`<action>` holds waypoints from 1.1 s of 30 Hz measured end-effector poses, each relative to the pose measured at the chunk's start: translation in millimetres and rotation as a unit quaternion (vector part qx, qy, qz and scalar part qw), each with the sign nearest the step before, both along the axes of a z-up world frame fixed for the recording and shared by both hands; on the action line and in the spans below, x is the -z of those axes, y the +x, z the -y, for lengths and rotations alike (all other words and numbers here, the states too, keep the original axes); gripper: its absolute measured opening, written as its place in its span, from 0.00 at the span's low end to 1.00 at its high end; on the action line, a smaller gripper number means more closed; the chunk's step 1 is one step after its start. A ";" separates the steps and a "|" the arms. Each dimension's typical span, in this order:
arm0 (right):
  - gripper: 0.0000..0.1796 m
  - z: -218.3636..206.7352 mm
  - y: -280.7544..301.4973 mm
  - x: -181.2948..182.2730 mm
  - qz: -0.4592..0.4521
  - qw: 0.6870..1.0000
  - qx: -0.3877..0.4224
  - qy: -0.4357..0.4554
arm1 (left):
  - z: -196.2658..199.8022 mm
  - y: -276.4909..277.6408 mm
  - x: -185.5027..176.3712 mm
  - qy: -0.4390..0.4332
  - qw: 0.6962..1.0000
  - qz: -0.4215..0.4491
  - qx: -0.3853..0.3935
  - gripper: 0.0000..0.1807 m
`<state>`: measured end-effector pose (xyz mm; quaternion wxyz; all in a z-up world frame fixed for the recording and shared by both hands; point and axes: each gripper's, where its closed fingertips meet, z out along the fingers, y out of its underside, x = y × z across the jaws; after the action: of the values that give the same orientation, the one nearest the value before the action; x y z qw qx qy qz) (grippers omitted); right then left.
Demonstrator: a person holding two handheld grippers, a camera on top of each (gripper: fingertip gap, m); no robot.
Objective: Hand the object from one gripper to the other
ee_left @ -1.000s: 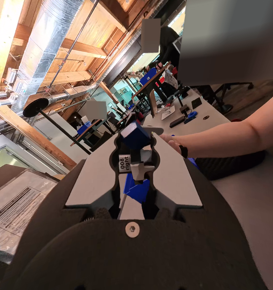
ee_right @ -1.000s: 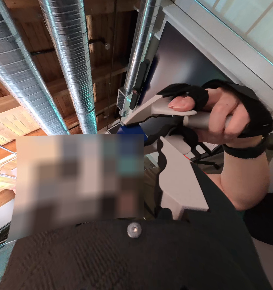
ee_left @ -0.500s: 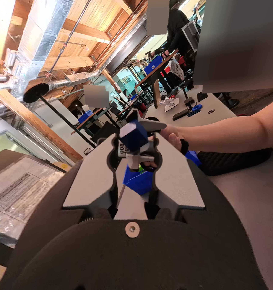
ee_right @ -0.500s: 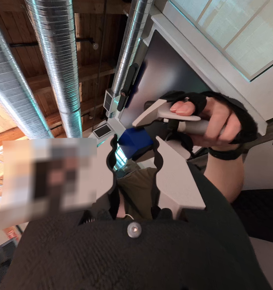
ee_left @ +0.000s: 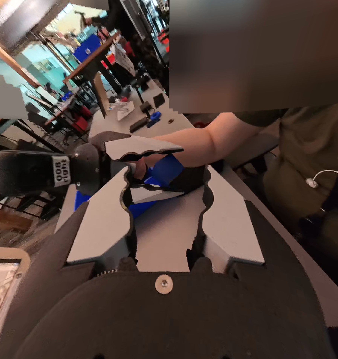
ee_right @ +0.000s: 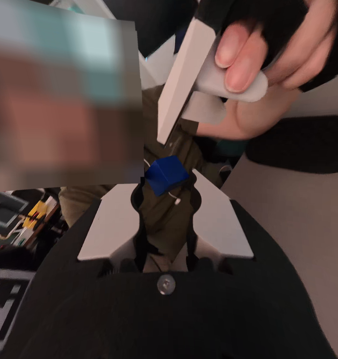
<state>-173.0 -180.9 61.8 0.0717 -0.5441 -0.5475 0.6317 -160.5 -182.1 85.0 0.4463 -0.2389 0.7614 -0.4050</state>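
The jaws of my right gripper point(ee_right: 165, 179) are closed on a small solid blue cube point(ee_right: 166, 174), which sits at their tips, tilted, with one corner pointing toward the camera. In the left wrist view the same blue cube point(ee_left: 167, 171) shows between the right gripper's point(ee_left: 180, 170) two grey fingers, which cross the frame horizontally, one finger point(ee_left: 143, 147) above the cube and one below it. The cube is in the air, above the pale grey desk point(ee_left: 164, 223).

The jaws of my left gripper point(ee_left: 167, 172) stand wide apart and hold nothing; the cube lies in line with the gap at their tips, touching neither finger as far as I can tell. In the right wrist view the left gripper point(ee_right: 162, 142) hangs above the cube, clear of it, gripped by a hand in a black fingerless glove point(ee_right: 265, 64).

Behind the cube in the left wrist view, a bare forearm point(ee_left: 199, 147) reaches in from the right. A blue bin point(ee_left: 141, 206) lies on the desk beneath the right gripper. Farther back, small dark items point(ee_left: 139, 123) rest on another desk. Both views carry motion blur.
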 end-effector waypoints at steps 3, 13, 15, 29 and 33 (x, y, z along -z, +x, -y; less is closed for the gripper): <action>0.24 0.1 -3.8 17.6 0.039 0.999 -0.005 0.016 | 2.6 10.2 24.4 0.021 0.998 -0.055 -0.006 0.39; 0.24 -4.5 -3.3 34.7 0.081 0.997 -0.003 0.005 | -7.0 20.8 55.8 0.047 0.991 -0.122 -0.030 0.31; 0.24 -6.2 -4.1 35.8 0.084 0.996 0.003 0.012 | -13.4 22.1 57.4 0.053 0.990 -0.123 -0.046 0.30; 0.25 -21.2 -4.1 26.0 0.057 0.997 0.046 0.024 | -19.9 27.3 46.5 0.056 0.992 -0.092 -0.062 0.24; 0.25 -25.3 -3.0 24.2 0.051 0.997 0.058 0.027 | -24.5 29.0 44.7 0.069 0.991 -0.085 -0.074 0.23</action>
<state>-176.1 -155.6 37.6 0.0946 -0.6042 -0.5349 0.5830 -131.5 -157.6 40.3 0.4242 -0.2971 0.8028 -0.2955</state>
